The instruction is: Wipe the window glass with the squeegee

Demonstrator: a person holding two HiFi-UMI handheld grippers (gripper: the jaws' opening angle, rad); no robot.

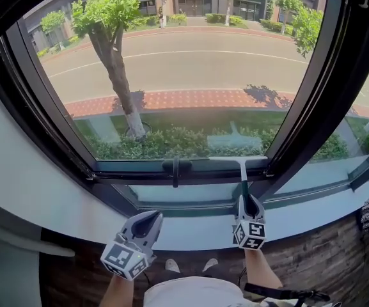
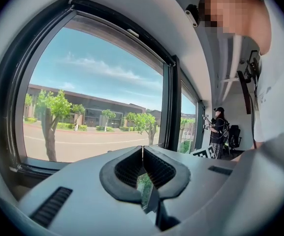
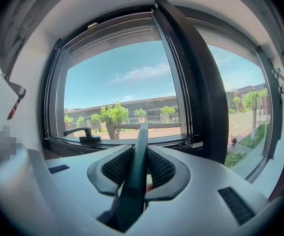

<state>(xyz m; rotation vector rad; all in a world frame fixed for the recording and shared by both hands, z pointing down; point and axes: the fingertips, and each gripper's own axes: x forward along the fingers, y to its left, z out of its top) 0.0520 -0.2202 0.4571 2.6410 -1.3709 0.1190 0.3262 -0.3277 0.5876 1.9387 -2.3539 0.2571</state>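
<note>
Right gripper (image 3: pixel 141 154) is clamped on the squeegee (image 1: pixel 242 181). The shaft is pinched between the ribbed pads and runs out along the jaws. Left gripper (image 2: pixel 142 151) is closed, jaws together, with nothing held. In the head view it is kept low and well apart from the glass.

The blade (image 1: pixel 238 160) lies level along the bottom edge of the window glass (image 1: pixel 190 75), at the right end of the pane, just beside the window handle (image 1: pixel 175 166). Contact with the glass cannot be confirmed from these views.

Risks, as judged:
- The grip is taken far back on the shaft, so pressing force is applied through a long lever. The shaft could twist in the pads and the blade could tilt, so streaks or missed bands would be left.
- The blade is parked against the lower frame (image 1: pixel 139 168). A stroke started here could catch on the frame lip or be knocked by the window handle.
- Most of the pane lies above the blade. Blade pressure is likely to drop on a long reach up, and skipping is to be expected.
- No support is given by the left gripper, so any slip goes uncorrected.
</note>
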